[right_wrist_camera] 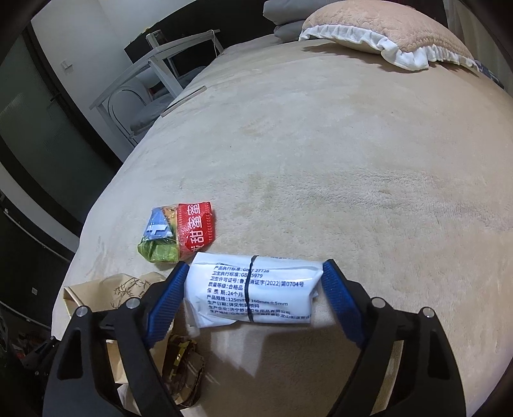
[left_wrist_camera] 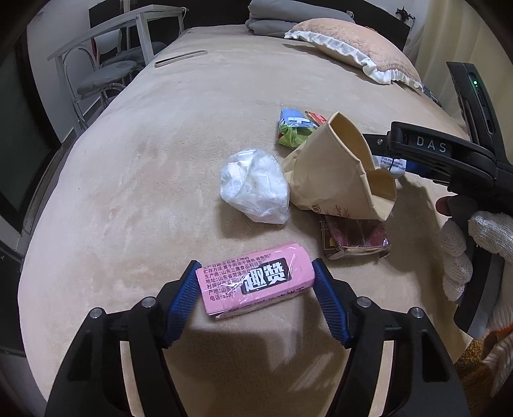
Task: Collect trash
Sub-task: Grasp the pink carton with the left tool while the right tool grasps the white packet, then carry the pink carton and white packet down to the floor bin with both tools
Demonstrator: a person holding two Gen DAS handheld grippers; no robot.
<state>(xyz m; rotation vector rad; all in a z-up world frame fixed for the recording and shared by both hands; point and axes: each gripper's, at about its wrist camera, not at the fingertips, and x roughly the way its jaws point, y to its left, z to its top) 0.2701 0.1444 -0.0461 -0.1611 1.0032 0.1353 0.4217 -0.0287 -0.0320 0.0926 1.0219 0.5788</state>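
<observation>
A pink snack packet [left_wrist_camera: 256, 282] with black lettering lies on the beige bed [left_wrist_camera: 144, 166]. My left gripper [left_wrist_camera: 255, 266] has its blue pads against both ends of it. A white printed wipes packet [right_wrist_camera: 253, 288] lies further right, and my right gripper [right_wrist_camera: 255, 264] closes on its two ends. In the left wrist view the right gripper [left_wrist_camera: 384, 154] reaches in from the right, held by a gloved hand [left_wrist_camera: 474, 250]. Between the two lie a crumpled white plastic bag [left_wrist_camera: 255, 186], an open brown paper bag [left_wrist_camera: 343, 173], a dark red wrapper [left_wrist_camera: 356, 240] and a blue, green and red wrapper [right_wrist_camera: 178, 232].
A ruffled pillow [left_wrist_camera: 352, 41] and folded grey bedding [left_wrist_camera: 288, 16] sit at the head of the bed. A flat light strip [left_wrist_camera: 181, 58] lies near the far left edge. A metal chair [left_wrist_camera: 109, 73] stands beside the bed on the left.
</observation>
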